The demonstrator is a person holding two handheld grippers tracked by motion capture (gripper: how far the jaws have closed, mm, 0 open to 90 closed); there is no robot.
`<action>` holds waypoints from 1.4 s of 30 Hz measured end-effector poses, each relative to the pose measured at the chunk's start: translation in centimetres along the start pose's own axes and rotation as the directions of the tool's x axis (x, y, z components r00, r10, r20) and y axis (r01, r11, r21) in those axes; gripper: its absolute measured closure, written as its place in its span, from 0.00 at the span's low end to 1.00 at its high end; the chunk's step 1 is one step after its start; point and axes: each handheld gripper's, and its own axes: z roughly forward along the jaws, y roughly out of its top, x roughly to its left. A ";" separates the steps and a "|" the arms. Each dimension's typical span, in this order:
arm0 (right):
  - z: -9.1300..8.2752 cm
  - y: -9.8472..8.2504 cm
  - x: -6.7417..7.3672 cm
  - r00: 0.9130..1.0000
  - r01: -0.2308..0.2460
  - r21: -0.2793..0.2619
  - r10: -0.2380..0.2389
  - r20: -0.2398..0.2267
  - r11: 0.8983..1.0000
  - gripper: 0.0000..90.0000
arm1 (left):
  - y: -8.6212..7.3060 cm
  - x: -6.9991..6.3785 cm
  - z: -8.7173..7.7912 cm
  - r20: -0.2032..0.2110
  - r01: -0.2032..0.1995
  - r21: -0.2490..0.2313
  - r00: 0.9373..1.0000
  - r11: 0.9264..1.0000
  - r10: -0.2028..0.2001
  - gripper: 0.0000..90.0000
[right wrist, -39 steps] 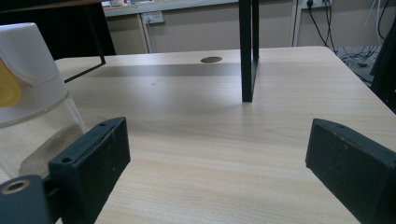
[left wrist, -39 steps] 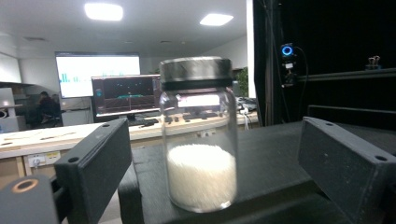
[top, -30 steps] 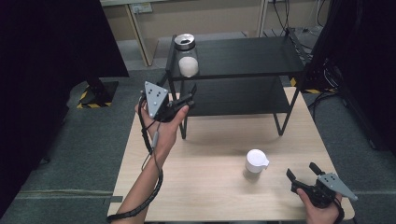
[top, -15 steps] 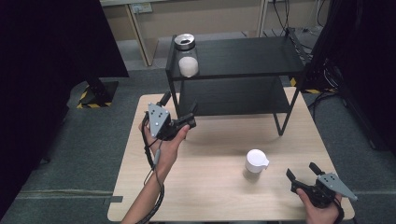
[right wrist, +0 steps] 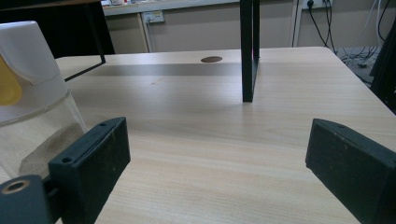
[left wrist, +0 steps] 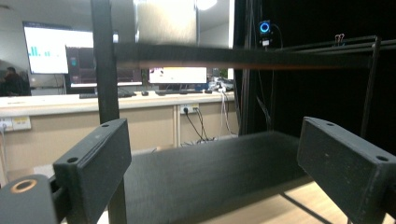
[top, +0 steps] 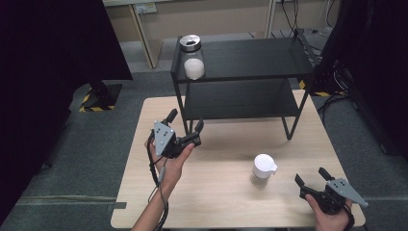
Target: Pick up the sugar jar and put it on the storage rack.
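Wooden bench (top: 226, 192), black two-tier shelf (top: 250, 62) at its far side, two jars in play.
White-lidded jar (top: 263, 169) stands upright on the bench, near the right gripper (top: 312, 179) and just off its left jaw in the right gripper view (right wrist: 32, 93); some sandy fill at the bottom, rest looks clear. Second jar (top: 192, 58), metal lid, sits at the left end of the top shelf. Right gripper: jaws wide apart, empty, resting low near the front edge. Left gripper (top: 185, 126): also spread, empty, pointed at the shelf's front-left post (left wrist: 105, 70). Risks, my read: left jaw clips that post or the shelf edge on the way up; jar on top is close to the corner, so a nudge could tip it off. Right side: off-centre approach pushes the light jar over instead of gripping it.
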 end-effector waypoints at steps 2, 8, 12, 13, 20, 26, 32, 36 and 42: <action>0.0 0.0 0.0 1.000 -0.001 -0.001 0.001 0.001 1.000 0.07 | -0.6 0.1 -0.4 0.001 0.003 0.010 1.000 1.000 -0.003 0.10; 0.0 0.0 0.0 1.000 -0.001 0.001 0.001 0.002 1.000 0.07 | -2.3 0.5 -1.3 0.009 0.008 0.023 1.000 1.000 -0.008 0.10; 0.0 0.0 0.0 1.000 -0.001 0.000 0.001 0.002 1.000 0.07 | -3.2 0.8 -1.8 0.020 -0.004 0.037 1.000 0.999 0.003 0.10; 0.0 0.0 0.0 1.000 0.000 0.000 0.000 0.002 1.000 0.07 | -3.4 0.9 -1.9 0.021 -0.004 0.041 1.000 0.999 0.003 0.10; 0.0 0.0 0.0 1.000 0.000 0.000 0.000 0.001 1.000 0.07 | -4.8 1.1 -2.6 0.021 -0.002 0.071 1.000 0.997 0.001 0.10; 0.0 0.0 0.0 1.000 0.002 0.001 -0.002 -0.002 1.000 0.07 | -5.9 1.6 -3.1 0.041 0.008 0.110 0.999 0.994 -0.013 0.11; 0.0 0.0 0.0 1.000 0.005 0.002 -0.005 -0.001 1.000 0.07 | -7.0 2.0 -3.6 0.042 0.013 0.144 0.999 0.989 -0.019 0.11; 0.0 0.0 0.0 1.000 0.004 0.002 -0.004 -0.001 1.000 0.07 | -7.5 2.2 -3.8 0.045 0.023 0.165 0.999 0.986 -0.030 0.11; 0.0 0.1 0.0 1.000 0.006 0.003 -0.006 -0.003 1.000 0.07 | -8.2 2.5 -4.1 0.041 0.028 0.195 0.998 0.980 -0.037 0.11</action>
